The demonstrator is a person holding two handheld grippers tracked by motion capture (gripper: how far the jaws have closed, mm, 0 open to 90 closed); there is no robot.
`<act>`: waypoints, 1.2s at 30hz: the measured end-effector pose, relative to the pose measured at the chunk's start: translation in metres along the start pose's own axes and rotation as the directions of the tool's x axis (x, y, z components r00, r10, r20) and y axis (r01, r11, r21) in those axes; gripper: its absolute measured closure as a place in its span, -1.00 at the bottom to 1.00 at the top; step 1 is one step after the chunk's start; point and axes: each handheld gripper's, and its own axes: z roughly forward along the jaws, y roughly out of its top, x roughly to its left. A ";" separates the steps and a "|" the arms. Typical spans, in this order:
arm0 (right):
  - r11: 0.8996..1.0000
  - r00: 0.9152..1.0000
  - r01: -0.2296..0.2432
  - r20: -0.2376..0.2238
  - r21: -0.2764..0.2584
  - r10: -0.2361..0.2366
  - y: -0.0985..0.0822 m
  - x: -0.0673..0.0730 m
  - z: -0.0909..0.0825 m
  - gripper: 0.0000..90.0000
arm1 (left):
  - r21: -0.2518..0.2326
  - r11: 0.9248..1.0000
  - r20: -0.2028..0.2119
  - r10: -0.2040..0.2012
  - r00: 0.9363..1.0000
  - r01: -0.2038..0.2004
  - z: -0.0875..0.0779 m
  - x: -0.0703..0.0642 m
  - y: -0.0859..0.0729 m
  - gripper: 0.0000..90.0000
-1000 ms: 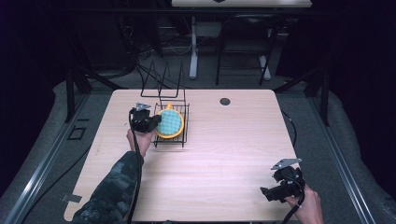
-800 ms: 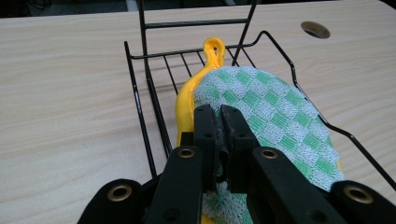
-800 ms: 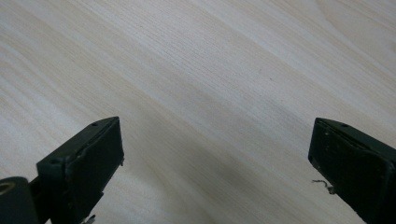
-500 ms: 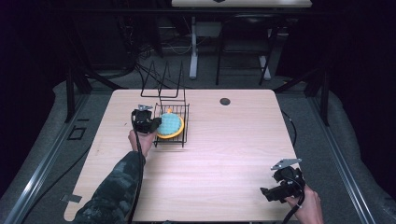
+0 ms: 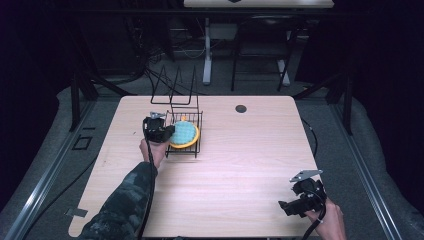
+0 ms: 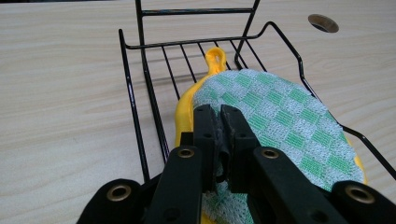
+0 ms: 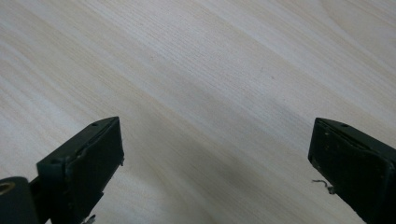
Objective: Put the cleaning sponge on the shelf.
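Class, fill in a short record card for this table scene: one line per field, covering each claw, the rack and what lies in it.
left claw: shut on the green checked cloth
right claw: open, over bare table, holding nothing
wire rack: black, on the table's far left part
in rack: yellow dish under the cloth
table hole: near the far edge

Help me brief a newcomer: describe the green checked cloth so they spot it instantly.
On the wooden table, find the black wire rack at its far left. Inside, the green checked cloth lies on a yellow dish, pinched by the left gripper; nothing else there is green.
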 end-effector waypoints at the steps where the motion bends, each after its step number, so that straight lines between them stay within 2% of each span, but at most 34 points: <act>1: 1.000 1.000 0.000 0.000 0.000 0.000 0.000 0.000 0.000 -0.94 | 0.000 1.000 0.000 0.000 1.000 0.000 0.000 0.000 0.000 0.89; 25: 1.000 1.000 0.006 0.000 -0.002 -0.006 0.000 0.000 0.000 -0.94 | 0.016 1.000 -0.022 0.021 1.000 -0.021 -0.004 -0.003 0.000 0.77; 27: 1.000 1.000 0.006 0.000 -0.003 -0.006 0.000 0.000 0.000 -0.94 | 0.016 1.000 -0.025 0.017 1.000 -0.016 -0.005 -0.004 0.001 0.61; 30: 1.000 1.000 0.009 0.005 -0.004 -0.009 0.000 -0.001 -0.001 -0.94 | 0.016 1.000 -0.050 0.025 0.998 -0.024 -0.006 -0.005 0.002 0.10; 32: 1.000 1.000 0.006 0.006 -0.005 -0.006 0.000 -0.001 -0.001 -0.94 | 0.009 1.000 -0.052 0.027 0.998 -0.027 -0.011 -0.006 0.003 -0.12; 35: 1.000 1.000 0.007 0.002 0.001 -0.007 0.000 -0.001 -0.002 -0.94 | -0.003 1.000 -0.046 0.030 0.998 -0.030 -0.016 -0.007 0.004 -0.36; 36: 1.000 1.000 0.007 0.004 -0.002 -0.007 0.000 -0.001 -0.002 -0.94 | -0.011 0.999 -0.043 0.041 0.998 -0.042 -0.022 -0.008 0.005 -0.43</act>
